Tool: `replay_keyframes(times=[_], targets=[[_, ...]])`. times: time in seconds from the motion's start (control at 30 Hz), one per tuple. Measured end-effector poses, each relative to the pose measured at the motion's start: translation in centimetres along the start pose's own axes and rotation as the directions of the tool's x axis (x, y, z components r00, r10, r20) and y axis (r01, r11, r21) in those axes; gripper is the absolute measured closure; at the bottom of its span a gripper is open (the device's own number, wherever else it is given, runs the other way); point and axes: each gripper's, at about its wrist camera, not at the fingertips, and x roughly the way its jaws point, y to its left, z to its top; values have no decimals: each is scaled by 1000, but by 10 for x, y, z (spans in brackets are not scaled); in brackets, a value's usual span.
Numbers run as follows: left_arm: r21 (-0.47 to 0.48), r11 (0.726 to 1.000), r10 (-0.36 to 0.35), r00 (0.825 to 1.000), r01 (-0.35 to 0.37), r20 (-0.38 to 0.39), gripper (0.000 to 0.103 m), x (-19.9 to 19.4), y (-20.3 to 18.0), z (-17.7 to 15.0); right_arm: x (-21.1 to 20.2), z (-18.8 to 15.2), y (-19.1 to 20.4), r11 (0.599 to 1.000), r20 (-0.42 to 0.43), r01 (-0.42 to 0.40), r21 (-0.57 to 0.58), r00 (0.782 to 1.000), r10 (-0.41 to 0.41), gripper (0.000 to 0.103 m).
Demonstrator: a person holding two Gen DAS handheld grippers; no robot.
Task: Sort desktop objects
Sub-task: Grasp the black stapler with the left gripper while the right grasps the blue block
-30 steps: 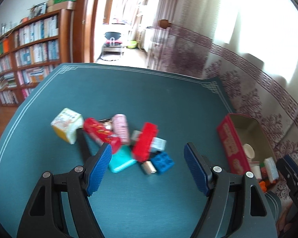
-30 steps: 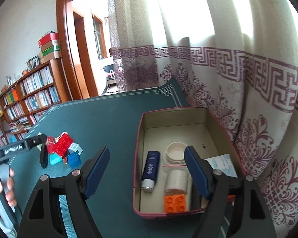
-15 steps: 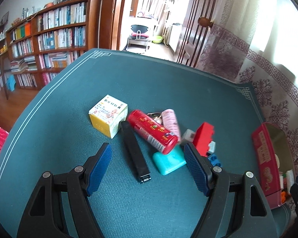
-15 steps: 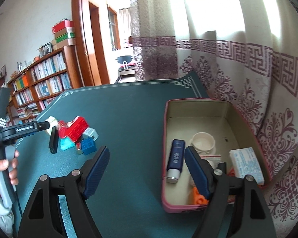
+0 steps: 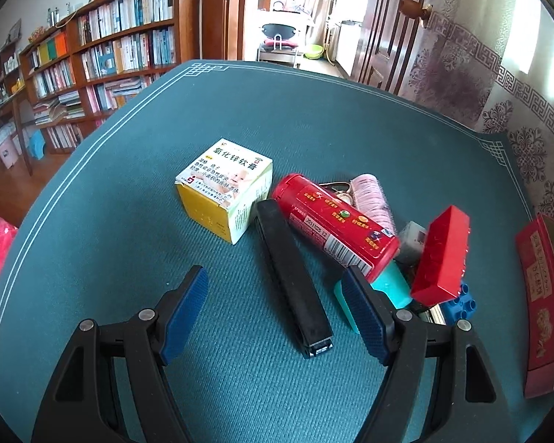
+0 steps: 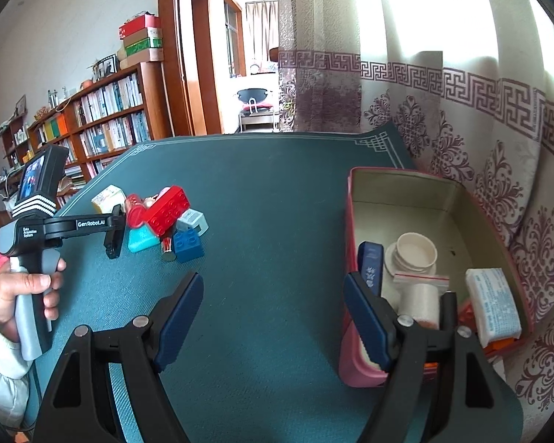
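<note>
A pile of objects lies on the green table mat (image 5: 129,258): a yellow-white medicine box (image 5: 225,188), a long black bar (image 5: 293,280), a red tube (image 5: 334,227), a pink roll (image 5: 371,197), a teal block (image 5: 384,291), a red brick (image 5: 443,258) and a blue brick (image 5: 460,301). My left gripper (image 5: 273,313) is open, its fingers on either side of the black bar's near end. My right gripper (image 6: 273,315) is open and empty above the mat, its right finger at the pink-red tin box (image 6: 354,243). The pile shows in the right wrist view (image 6: 158,221).
The tin holds a dark blue tube (image 6: 369,265), a white lid (image 6: 413,254), a white roll (image 6: 419,301), a tissue pack (image 6: 493,301) and an orange brick (image 6: 498,343). A curtain (image 6: 461,110) hangs behind it. A bookshelf (image 5: 103,55) stands past the table's far left edge.
My left gripper has swung left and come closer to the pile, so the black bar now lies between its fingers. My right gripper has drawn left, off the tin.
</note>
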Motion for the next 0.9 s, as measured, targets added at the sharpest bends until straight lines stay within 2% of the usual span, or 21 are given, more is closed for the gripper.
replay_keyframes(times=[0.4,0.47,0.5,0.57,0.63,0.7,0.9], targets=[[115,990,83,995,-76,-53,25,26,-7,16,11,0,13,999,-35,-51,-6,998,51,22],[104,993,67,996,-61,-53,33,32,-3,17,13,1,16,998,-40,-61,-9,997,60,22],[99,994,58,996,-52,-60,42,34,-2,16,13,2,18,998,-42,-63,-14,997,62,22],[87,996,37,998,-33,-45,52,32,0,15,16,4,22,998,-46,-63,-28,997,62,22],[90,996,28,999,-25,-32,76,31,0,16,19,6,26,997,-52,-64,-40,997,62,22],[82,997,6,1000,-3,-30,84,30,2,15,24,8,30,996,-65,-74,-47,995,71,22],[59,996,-68,997,69,-19,86,20,9,10,46,14,40,993,-118,-106,-56,988,99,22]])
